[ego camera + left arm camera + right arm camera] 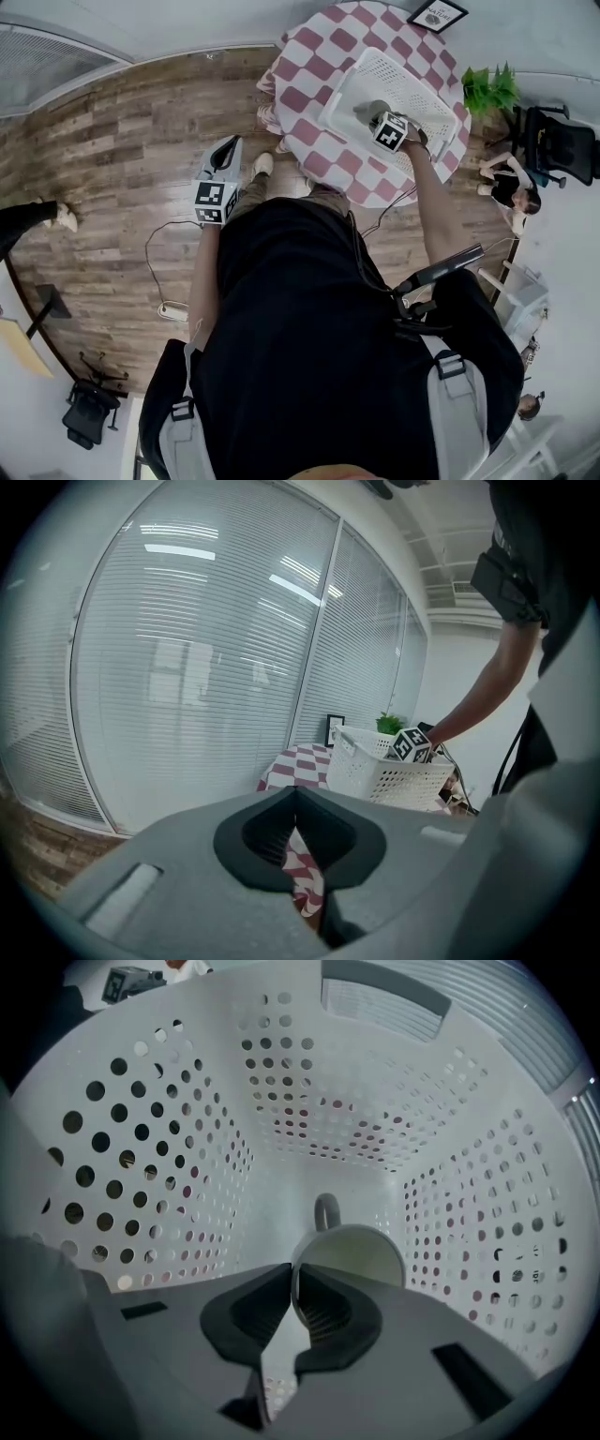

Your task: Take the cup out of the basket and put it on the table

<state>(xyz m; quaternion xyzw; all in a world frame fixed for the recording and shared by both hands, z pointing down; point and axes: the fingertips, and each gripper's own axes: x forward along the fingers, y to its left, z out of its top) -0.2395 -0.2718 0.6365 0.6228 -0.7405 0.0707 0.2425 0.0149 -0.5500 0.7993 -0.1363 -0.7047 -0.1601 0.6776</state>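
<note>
Right gripper [293, 1267] was clamped on the cup [361, 1255] rim at lower centre, handle [326, 1211] pointed up-frame; left gripper [296, 794] was held shut, well apart.

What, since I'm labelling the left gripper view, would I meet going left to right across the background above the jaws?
Window blinds → checked tablecloth → picture frame → potted plant → right gripper's marker cube → person's forearm. The basket spans several of these, so it is left out.
</note>
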